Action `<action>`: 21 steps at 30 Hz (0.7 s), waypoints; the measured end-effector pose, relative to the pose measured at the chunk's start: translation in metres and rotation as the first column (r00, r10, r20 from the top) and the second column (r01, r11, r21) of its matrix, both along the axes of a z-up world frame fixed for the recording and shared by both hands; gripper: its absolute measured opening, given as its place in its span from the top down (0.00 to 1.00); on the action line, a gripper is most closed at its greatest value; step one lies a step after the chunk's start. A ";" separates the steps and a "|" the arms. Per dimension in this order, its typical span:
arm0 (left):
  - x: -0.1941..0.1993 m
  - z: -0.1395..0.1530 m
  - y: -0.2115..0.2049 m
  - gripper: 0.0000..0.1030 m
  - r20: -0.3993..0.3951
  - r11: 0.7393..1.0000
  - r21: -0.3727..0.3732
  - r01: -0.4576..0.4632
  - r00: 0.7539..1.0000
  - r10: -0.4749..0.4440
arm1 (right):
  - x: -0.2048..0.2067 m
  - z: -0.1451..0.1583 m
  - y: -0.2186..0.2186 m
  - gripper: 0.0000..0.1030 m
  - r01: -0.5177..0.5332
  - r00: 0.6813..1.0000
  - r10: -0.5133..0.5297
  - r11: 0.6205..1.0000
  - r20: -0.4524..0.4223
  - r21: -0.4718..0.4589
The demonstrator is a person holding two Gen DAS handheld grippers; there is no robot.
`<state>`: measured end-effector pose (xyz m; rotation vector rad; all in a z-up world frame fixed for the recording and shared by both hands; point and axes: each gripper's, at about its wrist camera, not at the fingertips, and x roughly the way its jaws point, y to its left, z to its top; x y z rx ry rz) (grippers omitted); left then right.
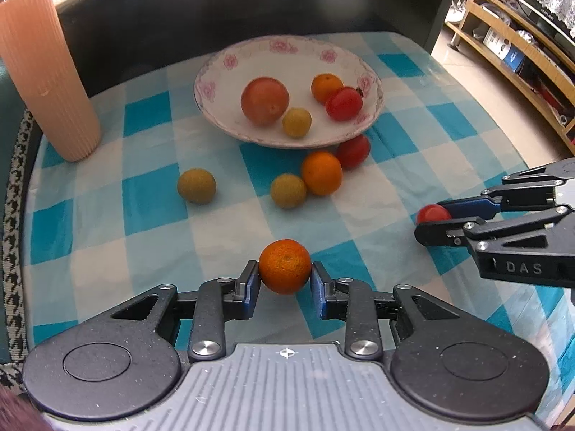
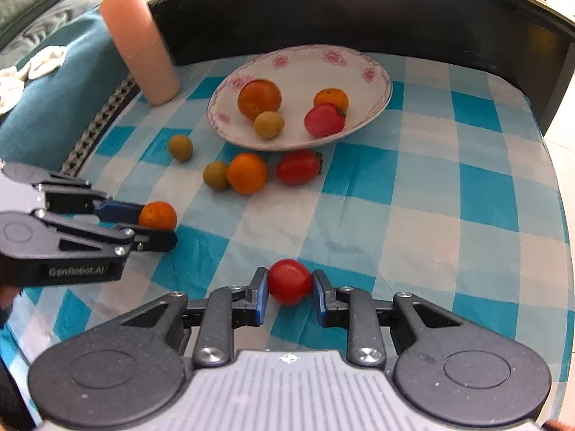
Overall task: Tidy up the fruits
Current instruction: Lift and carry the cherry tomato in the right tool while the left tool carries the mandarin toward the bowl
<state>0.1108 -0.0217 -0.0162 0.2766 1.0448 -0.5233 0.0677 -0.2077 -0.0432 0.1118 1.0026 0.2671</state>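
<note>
A white floral bowl (image 1: 215, 68) (image 2: 373, 68) at the table's back holds two oranges, a small green fruit and a red tomato. In front of it lie an orange (image 1: 321, 173) (image 2: 246, 173), a red tomato (image 1: 354, 151) (image 2: 297, 167) and two green fruits (image 1: 196, 185) (image 1: 288, 191). My left gripper (image 1: 285, 276) (image 2: 161, 224) is shut on a small orange (image 1: 285, 265) (image 2: 158, 215) near the front. My right gripper (image 2: 290, 285) (image 1: 429, 224) is shut on a red tomato (image 2: 289, 281) (image 1: 433, 213), to the right.
A tall ribbed peach cylinder (image 1: 43, 72) (image 2: 142, 43) stands at the back left. A dark raised edge (image 1: 251, 3) runs behind the checked tablecloth (image 1: 413, 136). Wooden shelves (image 1: 521, 46) stand beyond the right edge, a teal cushion (image 2: 54, 82) to the left.
</note>
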 end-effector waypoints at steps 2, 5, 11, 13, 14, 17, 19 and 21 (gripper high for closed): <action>0.000 0.003 0.001 0.63 0.001 1.000 -0.012 -0.004 1.000 0.004 | 0.004 0.003 -0.001 0.61 0.009 1.000 -0.009 1.000 0.011 -0.004; 0.001 0.006 0.001 0.63 0.008 1.000 -0.020 -0.008 1.000 0.009 | 0.010 0.009 -0.001 0.61 0.024 0.999 -0.024 1.000 0.026 0.006; 0.006 0.018 0.003 0.63 0.037 0.998 -0.055 -0.022 0.999 0.024 | 0.014 0.019 0.002 0.61 0.028 0.997 -0.029 1.000 0.065 0.011; 0.007 0.022 0.002 0.63 0.048 0.998 -0.063 -0.026 0.998 0.029 | 0.015 0.021 0.002 0.61 0.029 0.997 -0.030 0.999 0.073 0.014; 0.007 0.023 0.001 0.63 0.051 0.997 -0.066 -0.026 0.998 0.030 | 0.015 0.023 0.003 0.61 0.031 0.996 -0.032 0.999 0.077 0.015; 0.009 0.026 -0.002 0.63 0.057 0.997 -0.072 -0.026 0.998 0.031 | 0.017 0.025 0.003 0.61 0.032 0.996 -0.034 0.999 0.087 0.019; 0.010 0.027 -0.005 0.63 0.060 0.997 -0.077 -0.026 0.998 0.030 | 0.019 0.027 0.003 0.61 0.032 0.995 -0.034 0.999 0.094 0.023; 0.012 0.029 -0.008 0.63 0.062 0.996 -0.082 -0.028 0.998 0.033 | 0.021 0.029 0.004 0.61 0.031 0.994 -0.034 0.999 0.107 0.023</action>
